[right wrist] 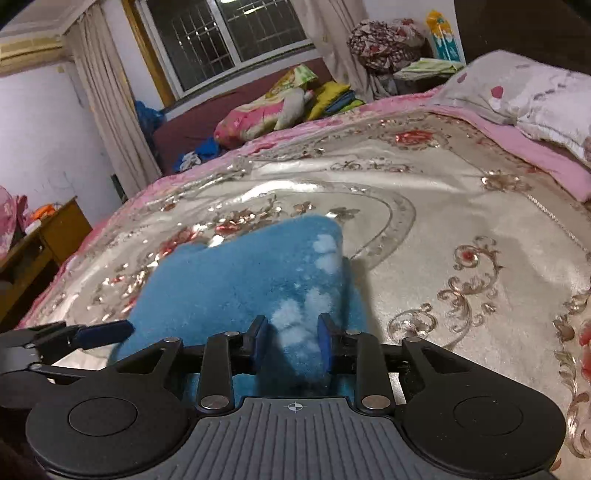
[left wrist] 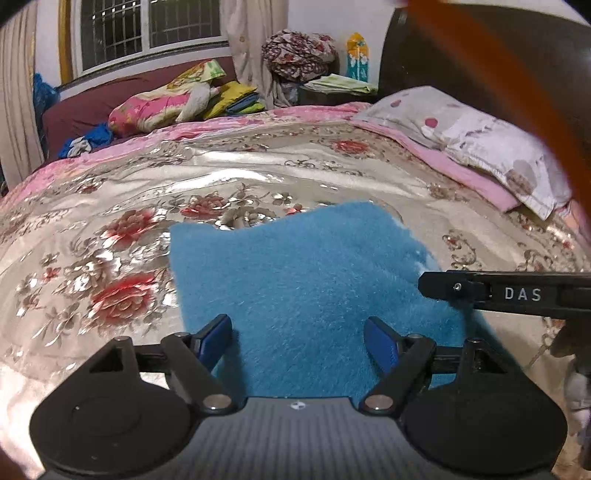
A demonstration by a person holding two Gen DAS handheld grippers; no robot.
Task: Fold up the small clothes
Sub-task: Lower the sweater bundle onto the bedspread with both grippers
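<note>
1. Fluffy blue fleece garment [left wrist: 303,280] with pale white patches, lying near the front of the bed; its far edge is wavy, and one corner [right wrist: 325,229] is lifted into a peak pointing toward the window. Its long axis cannot be told.
2. Right gripper [right wrist: 293,341]: blue pads narrowly set, pinching a raised fold of the garment.
3. Left gripper [left wrist: 298,341]: pads spread wide above the fleece, gripping nothing.
4. Glossy cream bedspread [left wrist: 221,177] with red roses and a pink border, covering the bed.
5. Spotted white pillow [left wrist: 480,136] at the bed's right, against a dark headboard.
6. Maroon sofa [right wrist: 192,129] bearing folded bright bedding, under a barred window [right wrist: 229,33] with beige curtains.
7. Wooden cabinet [right wrist: 55,236] at far left.
</note>
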